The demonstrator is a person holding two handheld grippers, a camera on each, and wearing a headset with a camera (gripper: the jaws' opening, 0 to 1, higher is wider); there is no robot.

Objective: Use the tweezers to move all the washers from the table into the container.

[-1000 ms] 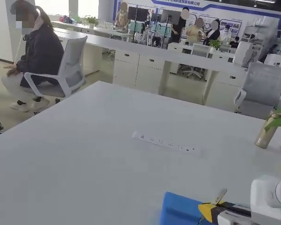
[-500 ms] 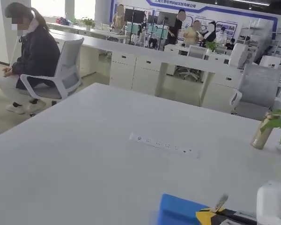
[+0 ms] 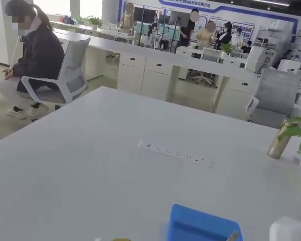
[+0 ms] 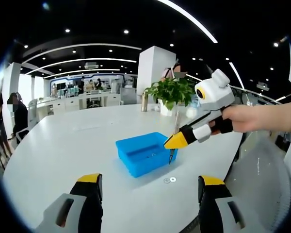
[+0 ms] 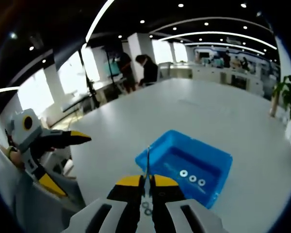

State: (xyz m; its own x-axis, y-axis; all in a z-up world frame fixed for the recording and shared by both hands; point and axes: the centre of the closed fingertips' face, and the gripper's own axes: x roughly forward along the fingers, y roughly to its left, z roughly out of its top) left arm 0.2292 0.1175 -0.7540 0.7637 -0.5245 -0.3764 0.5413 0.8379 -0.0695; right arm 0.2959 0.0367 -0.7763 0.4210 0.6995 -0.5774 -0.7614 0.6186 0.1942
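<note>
Wide-spread left gripper (image 4: 150,180), clamped right gripper (image 5: 147,182)

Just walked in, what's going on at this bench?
A person holds two hand-held grippers. The right hand-held gripper is shut on tweezers, tips at the edge of the blue container. Three washers lie in the container; two lie on the table beside it. The left hand-held gripper is open, holding nothing.

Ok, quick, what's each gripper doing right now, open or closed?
Left gripper: open, holding nothing.
Right gripper: closed on the tweezers.
</note>
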